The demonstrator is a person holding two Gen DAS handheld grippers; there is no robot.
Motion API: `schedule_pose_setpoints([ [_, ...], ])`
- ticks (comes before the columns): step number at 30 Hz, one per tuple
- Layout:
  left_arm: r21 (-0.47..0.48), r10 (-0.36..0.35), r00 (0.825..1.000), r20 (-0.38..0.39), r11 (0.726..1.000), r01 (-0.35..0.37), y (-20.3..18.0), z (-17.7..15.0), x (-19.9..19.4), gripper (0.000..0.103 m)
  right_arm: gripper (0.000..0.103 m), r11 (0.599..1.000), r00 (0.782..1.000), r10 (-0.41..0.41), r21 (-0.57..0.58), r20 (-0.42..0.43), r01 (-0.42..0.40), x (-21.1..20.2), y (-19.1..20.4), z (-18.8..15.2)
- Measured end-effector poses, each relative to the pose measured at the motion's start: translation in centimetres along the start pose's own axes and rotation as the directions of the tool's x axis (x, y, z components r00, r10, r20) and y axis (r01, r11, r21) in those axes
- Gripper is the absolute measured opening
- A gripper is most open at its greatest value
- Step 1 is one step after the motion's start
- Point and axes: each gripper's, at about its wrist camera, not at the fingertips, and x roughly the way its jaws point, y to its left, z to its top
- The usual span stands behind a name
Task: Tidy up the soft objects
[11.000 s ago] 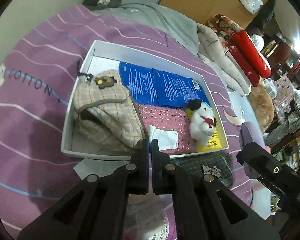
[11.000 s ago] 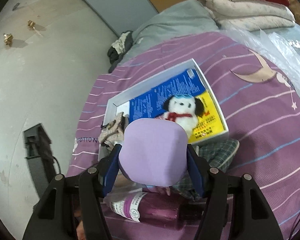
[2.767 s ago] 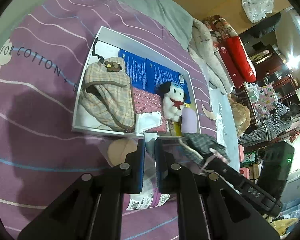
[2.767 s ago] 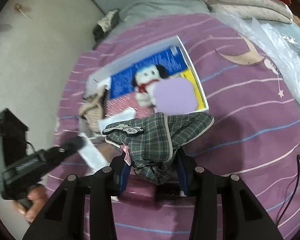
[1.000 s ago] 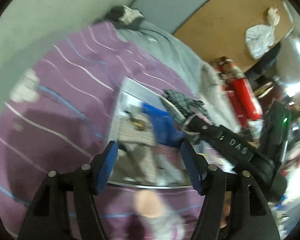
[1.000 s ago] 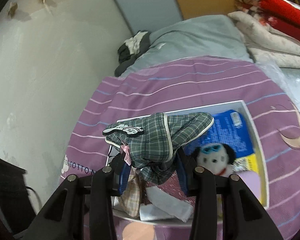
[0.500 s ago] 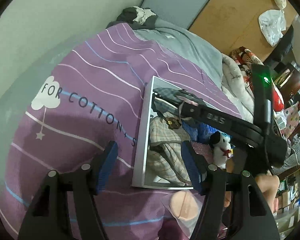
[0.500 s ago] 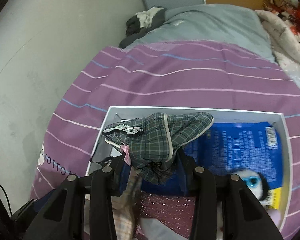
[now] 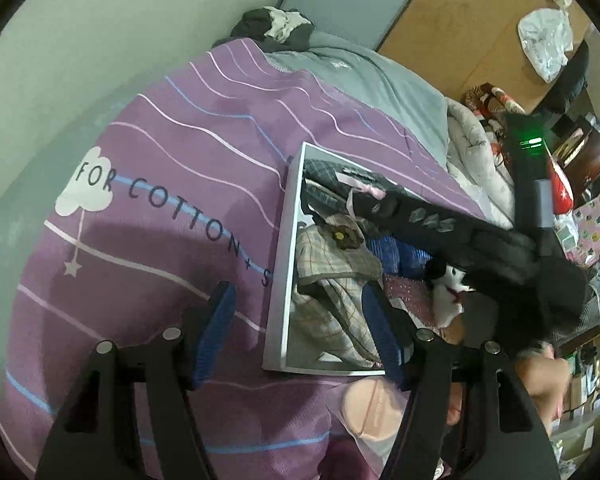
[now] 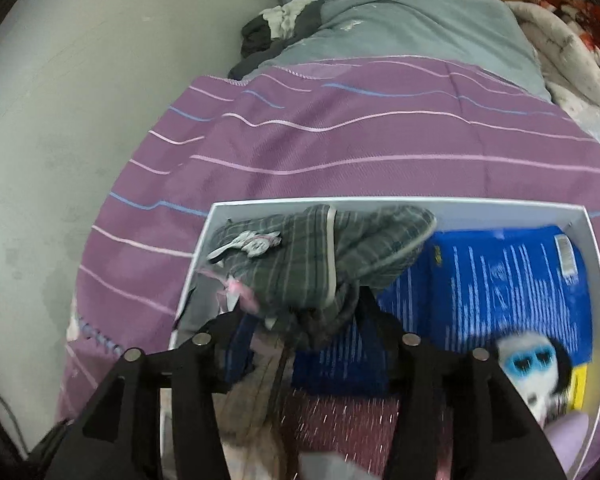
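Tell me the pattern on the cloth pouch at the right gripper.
Dark grey-green plaid with pale piping, clearest in the right wrist view: pouch, right gripper.

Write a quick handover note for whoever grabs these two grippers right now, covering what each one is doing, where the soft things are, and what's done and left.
Left gripper: open, holding nothing, hovering over the near left edge of the white box.
Right gripper: inside the box at its far left corner, jaws spread around the green plaid pouch; grip looks loose or just released.
In the box: beige checked bag, toy dog, blue packet, lilac pad.
Done: those items are boxed.
Left: let the pouch settle, pull the right gripper out, then deal with the peach item on the bedspread in front of the box.
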Motion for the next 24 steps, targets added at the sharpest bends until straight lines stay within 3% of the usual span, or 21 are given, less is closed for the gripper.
schedule_pose_setpoints([
  [3, 0.028, 0.008, 1.000, 0.002, 1.000, -0.008, -0.5, -0.1, 0.0, 0.066, 0.072, 0.999, 0.998, 0.019, 0.030, 0.057, -0.021, -2.0, 0.0, -0.4],
  [10, 0.082, 0.023, 1.000, -0.008, 0.996, -0.022, -1.4, -0.4, 0.0, 0.067, 0.073, 0.998, 0.994, 0.005, 0.056, 0.113, -0.011, -5.4, -0.1, -1.8],
  [24, 0.152, -0.028, 0.997, -0.072, 0.988, 0.039, -3.6, -0.9, 0.1, 0.067, 0.073, 0.991, 0.987, -0.066, 0.125, 0.145, 0.048, -10.2, -2.6, -7.0],
])
